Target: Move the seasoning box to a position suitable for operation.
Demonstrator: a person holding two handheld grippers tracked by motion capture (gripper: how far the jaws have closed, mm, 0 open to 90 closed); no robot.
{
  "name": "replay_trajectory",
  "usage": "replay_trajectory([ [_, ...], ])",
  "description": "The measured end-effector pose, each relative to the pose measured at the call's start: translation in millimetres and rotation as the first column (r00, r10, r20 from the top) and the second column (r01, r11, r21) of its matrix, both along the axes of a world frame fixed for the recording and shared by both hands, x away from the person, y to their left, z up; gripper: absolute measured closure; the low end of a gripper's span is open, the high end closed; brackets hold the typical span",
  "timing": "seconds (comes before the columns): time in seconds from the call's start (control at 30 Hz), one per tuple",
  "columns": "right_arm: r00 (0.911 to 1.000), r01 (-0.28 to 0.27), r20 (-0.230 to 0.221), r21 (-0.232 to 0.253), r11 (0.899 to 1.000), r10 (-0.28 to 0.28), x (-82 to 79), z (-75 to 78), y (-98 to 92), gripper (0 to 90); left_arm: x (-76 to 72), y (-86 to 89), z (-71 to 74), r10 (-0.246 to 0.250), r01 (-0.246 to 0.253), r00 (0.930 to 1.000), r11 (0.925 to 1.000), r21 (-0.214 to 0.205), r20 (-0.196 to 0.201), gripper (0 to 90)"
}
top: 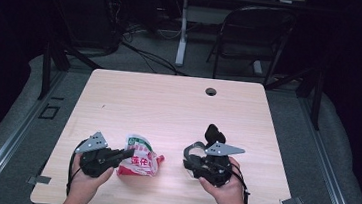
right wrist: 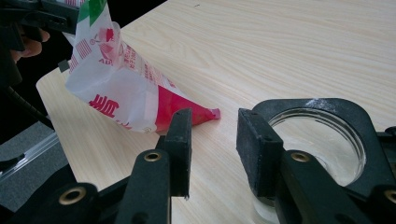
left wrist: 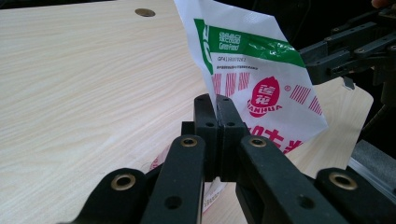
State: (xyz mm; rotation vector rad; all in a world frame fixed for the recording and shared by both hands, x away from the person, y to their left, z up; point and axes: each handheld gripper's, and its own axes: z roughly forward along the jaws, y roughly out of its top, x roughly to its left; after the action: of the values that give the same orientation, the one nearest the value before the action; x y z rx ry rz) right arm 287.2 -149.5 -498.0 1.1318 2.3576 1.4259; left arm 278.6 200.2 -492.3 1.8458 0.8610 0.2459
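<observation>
A white plastic bag (top: 138, 160) with a green band and red print lies on the table near its front edge. My left gripper (top: 128, 153) is shut on it. In the left gripper view the jaws (left wrist: 217, 106) meet on the bag (left wrist: 261, 70), which stands up from them. My right gripper (top: 189, 159) sits to the right of the bag, pointing at it. Its jaws (right wrist: 215, 122) stand apart with bare table between them, short of the bag's red corner (right wrist: 187, 109). A clear glass jar (right wrist: 322, 135) in a black frame stands just beside its right jaw.
The light wooden table (top: 168, 106) has a round cable hole (top: 211, 91) at the back. A black piece (top: 214, 134) rises just behind the jar (top: 195, 151); I cannot tell what it is. A dark chair (top: 256, 34) and a desk leg stand beyond the table.
</observation>
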Motion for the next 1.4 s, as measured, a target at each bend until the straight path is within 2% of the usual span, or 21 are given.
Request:
replay_trajectory([
  [0.57, 0.9999, -0.01, -0.004, -0.004, 1.0, 0.01, 1.7, 0.2, 2.2, 66.3, -0.6, 1.1, 0.0, 0.0, 0.0, 1.0, 1.0, 0.0, 0.004, 89.9],
  [0.6, 0.9999, -0.01, -0.004, 0.005, 1.0, 0.01, 1.9, 0.1, 3.6, 66.3, -0.9, 1.1, 0.1, -0.001, 0.001, 1.0, 1.0, 0.001, 0.004, 89.9],
  [0.87, 0.9993, -0.037, 0.002, -0.021, 0.999, 0.037, 3.2, 0.7, 14.0, 66.3, -1.9, -0.9, 0.8, -0.014, 0.014, 0.9999, 0.9999, 0.005, 0.008, 90.0],
  [1.03, 0.9992, -0.04, -0.001, -0.008, 0.999, 0.04, 3.8, 0.6, 16.1, 66.3, -1.3, -1.4, 0.9, -0.008, 0.008, 0.9999, 1.0, -0.005, 0.007, 90.0],
  [1.23, 0.9963, -0.085, -0.016, -0.005, 0.996, 0.085, 2.0, 0.0, 25.6, 65.9, 2.8, -3.8, 1.4, -0.005, 0.005, 1.0, 0.9998, -0.019, 0.004, 90.0],
  [1.4, 0.9864, -0.162, -0.027, 0.013, 0.987, 0.162, -5.2, -0.7, 37.9, 63.2, 5.2, -10.8, 1.6, -0.014, 0.014, 0.9999, 0.9996, -0.025, 0.004, 90.0],
])
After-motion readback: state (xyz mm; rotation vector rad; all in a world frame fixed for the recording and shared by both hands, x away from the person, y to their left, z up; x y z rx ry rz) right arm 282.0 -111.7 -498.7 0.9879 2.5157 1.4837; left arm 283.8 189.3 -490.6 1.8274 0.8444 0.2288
